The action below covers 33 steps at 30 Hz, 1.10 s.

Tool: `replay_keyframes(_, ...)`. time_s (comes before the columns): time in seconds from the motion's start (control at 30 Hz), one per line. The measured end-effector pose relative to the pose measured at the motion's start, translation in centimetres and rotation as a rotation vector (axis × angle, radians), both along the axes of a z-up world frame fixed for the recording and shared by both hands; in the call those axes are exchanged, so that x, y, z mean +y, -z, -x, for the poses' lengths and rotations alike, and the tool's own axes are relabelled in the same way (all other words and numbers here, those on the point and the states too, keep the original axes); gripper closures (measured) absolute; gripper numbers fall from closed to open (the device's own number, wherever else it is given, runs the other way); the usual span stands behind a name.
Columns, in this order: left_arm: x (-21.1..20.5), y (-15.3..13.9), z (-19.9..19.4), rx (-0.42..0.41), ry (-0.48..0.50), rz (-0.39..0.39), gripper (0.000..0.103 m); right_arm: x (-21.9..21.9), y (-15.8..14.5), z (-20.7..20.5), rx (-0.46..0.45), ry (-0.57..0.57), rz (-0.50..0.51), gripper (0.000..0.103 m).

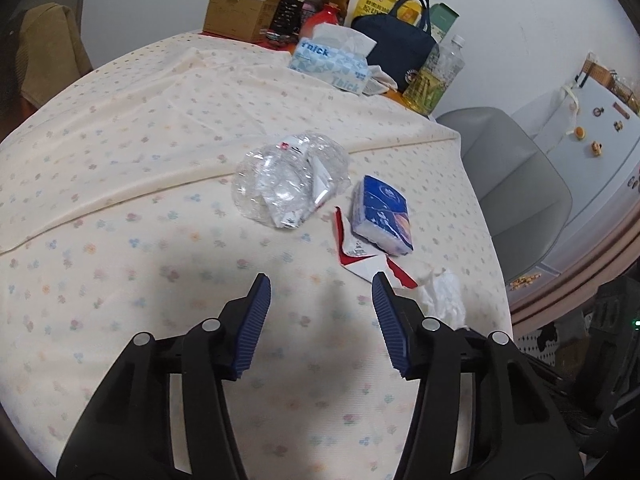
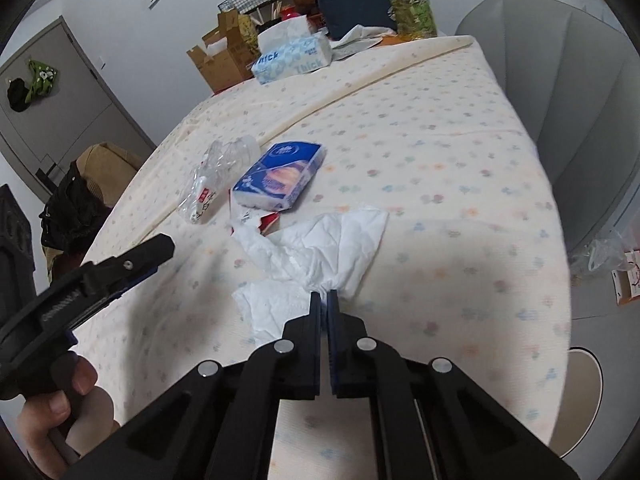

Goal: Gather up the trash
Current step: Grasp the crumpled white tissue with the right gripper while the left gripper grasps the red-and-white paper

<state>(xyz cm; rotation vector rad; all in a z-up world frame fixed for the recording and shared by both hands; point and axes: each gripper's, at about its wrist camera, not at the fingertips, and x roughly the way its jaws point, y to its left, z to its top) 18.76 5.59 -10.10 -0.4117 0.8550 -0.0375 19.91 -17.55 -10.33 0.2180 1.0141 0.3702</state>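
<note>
The right gripper (image 2: 324,294) is shut tight on the white tissue (image 2: 320,248), w/ the pads pinching one bunched bit near its front edge; the rest of the tissue fans out flat on the table cloth (image 2: 440,160), away from the tips & a bit to the left. To do this step well, I think it's best to lift slow & straight up, so the thin paper doesn't rip or slip out, b/c only a small bit is held. Keep the pinch firm till the tissue is over the trash spot; no bin shows in either view, so I can't tell where that is. The left gripper (image 1: 320,292) hangs over the cloth w/ its jaws about half open & nothing in them. Its next picks look like the torn red and white wrapper (image 1: 360,258), which lies just past its right finger (image 1: 390,320), near touching, & the crushed clear bottle (image 1: 288,184), which lies further out & a bit left of the gap. The blue tissue pack (image 1: 382,216) sits on one end of the wrapper, so pulling the wrapper may drag the pack too; better to slide it out slow. The pack looks full, so prob not trash, but that's a guess. Seen from the right cam, the left gripper is off to the left side, well apart from the tissue.
</note>
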Motion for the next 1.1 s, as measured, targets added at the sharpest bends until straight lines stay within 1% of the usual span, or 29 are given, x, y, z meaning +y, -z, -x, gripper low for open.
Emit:
replay_keyframes(0.2, -2.6, 0.8, -1.4, 0.023, 0.043, -0.031, 0.05, -3.2, -0.8, 0.4, -0.013, 0.052, -0.016, 0.099)
replay_keyframes(0.4, -5.0, 0.9, -2.4, 0.026, 0.081, -0.068, 0.049, -5.4, -1.4, 0.5, -0.021, 0.09, -0.034, 0.099)
replay_keyframes(0.53, -6.1, 0.9, -3.1, 0.025, 0.08, -0.084, 0.049, -6.3, -1.7, 0.7, -0.024, 0.1, -0.036, 0.099)
replay_keyframes(0.6, -6.6, 1.0, -3.5, 0.024, 0.061, -0.105, 0.049, -6.6, -1.7, 0.9, -0.023, 0.107, -0.035, 0.099)
replay_keyframes(0.7, -6.8, 1.6, -4.1, 0.044, 0.036, -0.123, 0.049, -7.1, -1.9, 1.1, -0.026, 0.114, -0.031, 0.099)
replay_keyframes(0.73, -6.7, 1.8, -4.2, 0.049, 0.026, -0.125, 0.052, -7.2, -2.0, 1.2, -0.029, 0.117, -0.028, 0.099)
replay_keyframes(0.77, -6.6, 1.8, -4.1, 0.042, 0.017, -0.126, 0.058, -7.3, -2.0, 1.3, -0.03, 0.118, -0.027, 0.099)
replay_keyframes(0.8, -6.4, 1.9, -3.9, 0.043, 0.006, -0.132, 0.061, -7.4, -2.0, 1.4, -0.03, 0.119, -0.027, 0.099)
replay_keyframes(0.83, -6.2, 1.9, -3.8, 0.043, -0.001, -0.131, 0.068, -7.4, -2.0, 1.4, -0.03, 0.12, -0.028, 0.099)
replay_keyframes(0.87, -5.9, 1.9, -3.7, 0.044, -0.007, -0.122, 0.08, -7.3, -1.9, 1.4, -0.028, 0.119, -0.029, 0.099)
replay_keyframes(0.9, -5.5, 2.0, -3.5, 0.047, -0.011, -0.11, 0.083, -7.2, -1.9, 1.5, -0.028, 0.117, -0.03, 0.099)
replay_keyframes(1.0, -4.6, 2.0, -2.9, 0.038, -0.008, -0.1, 0.084, -6.5, -1.8, 1.8, -0.029, 0.105, -0.035, 0.099)
replay_keyframes(1.1, -3.8, 1.4, -1.8, 0.007, -0.02, -0.09, 0.085, -5.7, -1.8, 1.9, -0.031, 0.09, -0.038, 0.099)
